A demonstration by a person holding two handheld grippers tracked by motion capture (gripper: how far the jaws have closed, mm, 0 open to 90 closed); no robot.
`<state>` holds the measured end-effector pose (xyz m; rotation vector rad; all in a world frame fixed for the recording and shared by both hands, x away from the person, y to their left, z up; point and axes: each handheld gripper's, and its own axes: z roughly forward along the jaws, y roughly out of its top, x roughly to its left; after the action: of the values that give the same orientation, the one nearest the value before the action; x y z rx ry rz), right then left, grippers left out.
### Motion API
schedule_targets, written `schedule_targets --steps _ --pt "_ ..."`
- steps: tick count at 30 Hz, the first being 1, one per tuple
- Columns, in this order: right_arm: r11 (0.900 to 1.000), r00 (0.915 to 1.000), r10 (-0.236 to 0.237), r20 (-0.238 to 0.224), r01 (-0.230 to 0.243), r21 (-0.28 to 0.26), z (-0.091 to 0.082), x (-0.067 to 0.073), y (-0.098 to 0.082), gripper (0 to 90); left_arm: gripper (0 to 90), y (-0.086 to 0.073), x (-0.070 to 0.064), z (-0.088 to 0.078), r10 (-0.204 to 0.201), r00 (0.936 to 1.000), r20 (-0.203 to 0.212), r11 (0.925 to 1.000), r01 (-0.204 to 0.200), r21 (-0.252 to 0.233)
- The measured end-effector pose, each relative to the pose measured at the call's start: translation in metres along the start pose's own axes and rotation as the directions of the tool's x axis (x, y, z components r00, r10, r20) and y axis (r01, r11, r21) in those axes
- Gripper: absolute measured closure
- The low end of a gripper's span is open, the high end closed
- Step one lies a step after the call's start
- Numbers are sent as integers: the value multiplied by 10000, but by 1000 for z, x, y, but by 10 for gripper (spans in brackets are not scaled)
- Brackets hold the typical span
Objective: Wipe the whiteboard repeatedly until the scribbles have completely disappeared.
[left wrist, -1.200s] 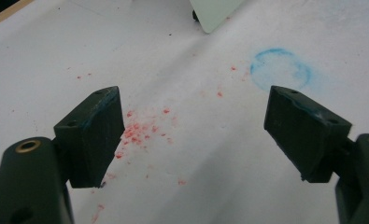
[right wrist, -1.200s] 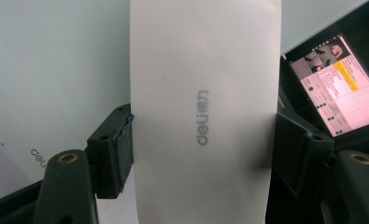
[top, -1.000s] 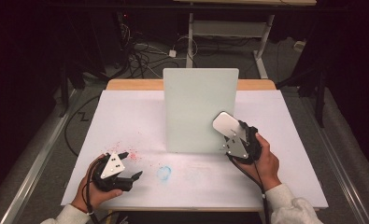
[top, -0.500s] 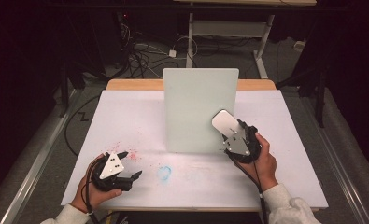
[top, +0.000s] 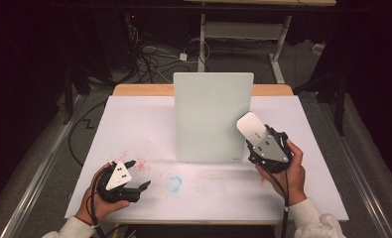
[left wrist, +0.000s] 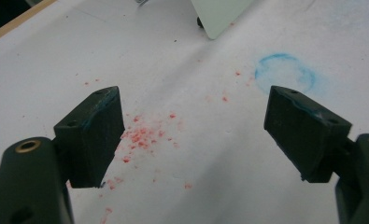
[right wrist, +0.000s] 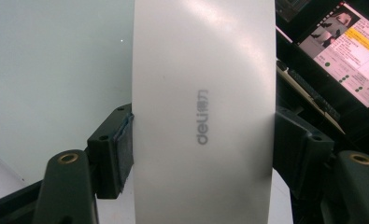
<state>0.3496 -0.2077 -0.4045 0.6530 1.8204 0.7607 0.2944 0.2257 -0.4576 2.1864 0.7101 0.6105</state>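
White paper covers your table (top: 134, 124); your right gripper (top: 263, 144) clamps the eraser (top: 251, 127) lengthwise, just beside the upright board (top: 211, 116). Your left gripper (top: 136, 176) rests farther off, jaws apart.

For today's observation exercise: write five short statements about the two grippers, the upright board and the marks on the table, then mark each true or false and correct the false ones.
1. The right gripper is shut on a white eraser. True.
2. The left gripper holds a pen. False: its jaws stand open with nothing between them.
3. The pale board lies flat. False: it stands upright.
4. Red specks lie between the left gripper's jaws. True.
5. The ring mark is green. False: it is blue.
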Motion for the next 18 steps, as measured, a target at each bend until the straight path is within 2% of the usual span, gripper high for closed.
schedule_targets --steps 6,16,18 --pt "9998 9998 171 -51 -172 -140 -6 -5 0 312 191 0 -2 0 120 9999 -75 9999 -120 11" --pt "9989 9979 317 -556 -336 -320 -7 -1 4 312 190 0 -1 -1 198 9995 -232 9998 -199 -17" --pt "9994 9977 177 -657 -196 -285 -8 2 6 312 190 0 -2 -1 235 9994 -253 9997 -235 14"
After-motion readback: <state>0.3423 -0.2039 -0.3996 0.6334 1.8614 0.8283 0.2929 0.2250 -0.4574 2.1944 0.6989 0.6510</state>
